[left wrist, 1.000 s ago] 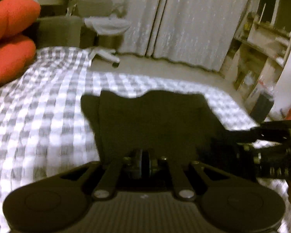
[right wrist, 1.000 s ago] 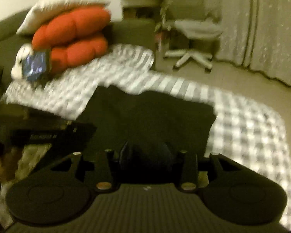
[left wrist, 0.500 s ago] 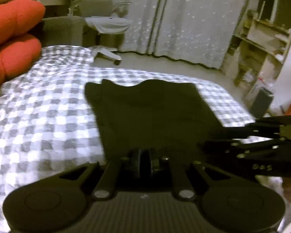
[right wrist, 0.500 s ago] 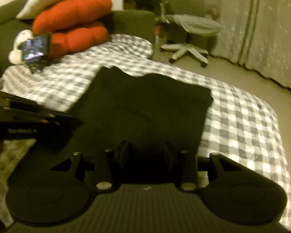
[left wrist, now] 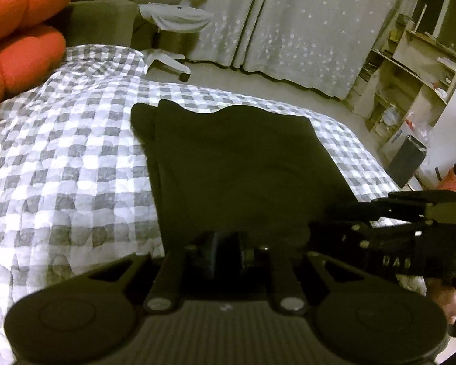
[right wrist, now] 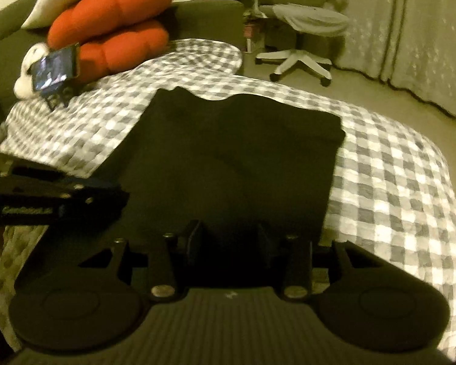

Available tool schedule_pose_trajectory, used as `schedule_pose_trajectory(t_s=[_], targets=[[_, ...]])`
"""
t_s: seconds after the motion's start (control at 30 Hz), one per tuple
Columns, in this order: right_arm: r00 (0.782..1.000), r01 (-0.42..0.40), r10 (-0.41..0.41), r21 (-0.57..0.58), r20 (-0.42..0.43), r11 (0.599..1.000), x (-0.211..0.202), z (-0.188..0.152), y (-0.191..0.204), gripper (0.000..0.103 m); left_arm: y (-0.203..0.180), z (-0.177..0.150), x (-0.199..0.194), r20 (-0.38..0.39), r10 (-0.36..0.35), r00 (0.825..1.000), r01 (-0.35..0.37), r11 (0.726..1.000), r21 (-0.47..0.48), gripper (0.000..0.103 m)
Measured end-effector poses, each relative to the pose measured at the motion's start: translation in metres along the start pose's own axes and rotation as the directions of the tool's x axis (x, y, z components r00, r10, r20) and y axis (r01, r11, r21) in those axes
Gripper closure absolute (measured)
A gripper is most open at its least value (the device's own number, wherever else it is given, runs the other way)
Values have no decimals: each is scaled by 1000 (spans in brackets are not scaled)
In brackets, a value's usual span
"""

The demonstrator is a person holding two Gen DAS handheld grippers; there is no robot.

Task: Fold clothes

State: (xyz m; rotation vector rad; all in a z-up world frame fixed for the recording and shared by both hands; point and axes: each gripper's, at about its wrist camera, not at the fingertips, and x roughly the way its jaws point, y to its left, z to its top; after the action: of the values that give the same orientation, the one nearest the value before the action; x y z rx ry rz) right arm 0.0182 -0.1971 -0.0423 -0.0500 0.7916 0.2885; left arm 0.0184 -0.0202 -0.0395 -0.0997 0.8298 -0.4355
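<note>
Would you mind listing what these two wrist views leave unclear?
- Near hem of the folded black garment: both views, hidden behind the gripper bodies.
- Left gripper, jaws opening: whether cloth sits between them is lost, black on black.
- Right gripper, jaws opening: the same.
- Propped phone's screen: right view, blurred.
</note>
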Motion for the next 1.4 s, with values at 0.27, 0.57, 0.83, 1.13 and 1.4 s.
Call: schedule_pose_trajectory(t_s=[0.27, 0.57, 0.83, 1.13, 1.4], targets=[[1000, 15, -15, 14, 0, 1000, -4, -2, -4, 58, 1, 1, -1, -14, -4, 1000, 4, 1000, -15, 88], [998, 58, -58, 47, -13, 997, -13, -9, -18, 58, 5, 2, -2, -23, -16, 1000, 15, 999, -31, 88], [996, 91, -91, 116, -5, 989, -33, -17, -13, 58, 1, 1, -15, 11, -21, 1000, 21, 1000, -12, 80], [997, 76, -79, 145, 13, 986, -54, -28, 4, 58, -12, -5, -17, 44, -17, 999, 16, 1000, 24, 79], [991, 92, -109, 202, 77, 975, -66, -29, 7, 63, -20, -3, -30, 115, -28, 993, 20, 998, 67, 79]])
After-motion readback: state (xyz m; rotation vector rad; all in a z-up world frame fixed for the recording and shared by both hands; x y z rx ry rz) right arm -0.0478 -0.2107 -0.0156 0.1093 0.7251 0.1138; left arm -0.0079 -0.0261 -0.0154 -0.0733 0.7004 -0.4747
